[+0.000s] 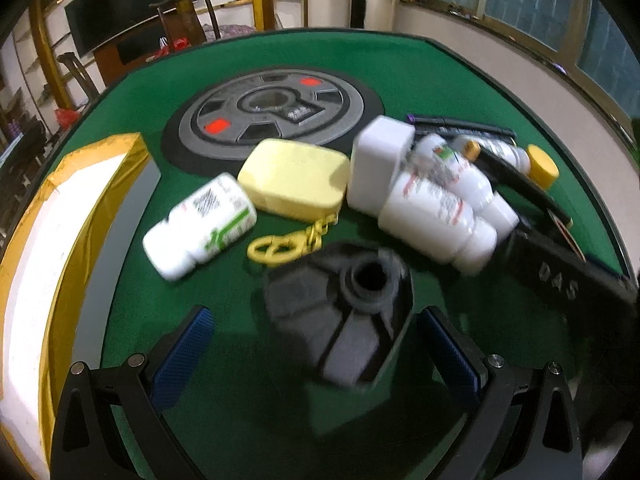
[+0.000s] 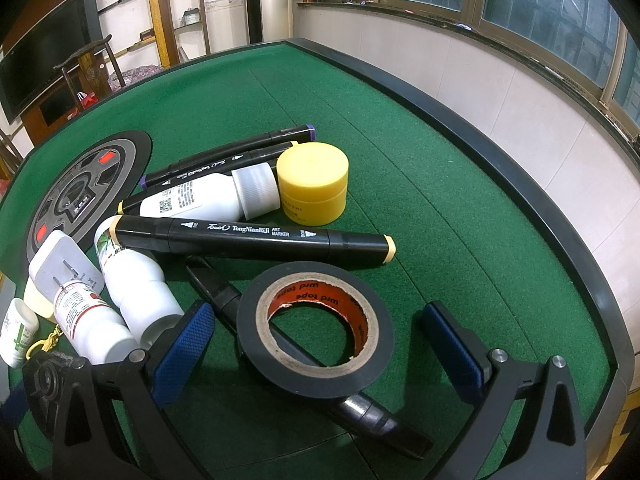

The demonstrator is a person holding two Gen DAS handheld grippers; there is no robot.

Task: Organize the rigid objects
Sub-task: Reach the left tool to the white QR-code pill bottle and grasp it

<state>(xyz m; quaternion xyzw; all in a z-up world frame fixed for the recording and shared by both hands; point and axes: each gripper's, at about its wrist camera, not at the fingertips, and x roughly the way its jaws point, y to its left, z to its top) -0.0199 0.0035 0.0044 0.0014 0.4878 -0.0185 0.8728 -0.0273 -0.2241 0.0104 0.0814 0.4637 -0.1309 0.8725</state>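
In the left wrist view, my left gripper (image 1: 314, 344) is open over a black ribbed plastic piece (image 1: 340, 312) that lies between its fingers. Beyond it lie a white bottle with green print (image 1: 200, 228), a yellow case with a gold clasp (image 1: 296, 180), a white box (image 1: 380, 160) and several white bottles (image 1: 440, 208). In the right wrist view, my right gripper (image 2: 320, 348) is open around a black tape roll (image 2: 316, 328), which rests on a black tool (image 2: 360, 404). A black art marker (image 2: 256, 240), a yellow jar (image 2: 312, 184) and white bottles (image 2: 136, 292) lie behind.
A gold-edged white box (image 1: 60, 240) stands at the left of the green felt table (image 2: 420, 200). A grey round disc with red marks (image 1: 272, 116) sits in the table's middle. A raised black rim (image 2: 520, 184) borders the table near the wall.
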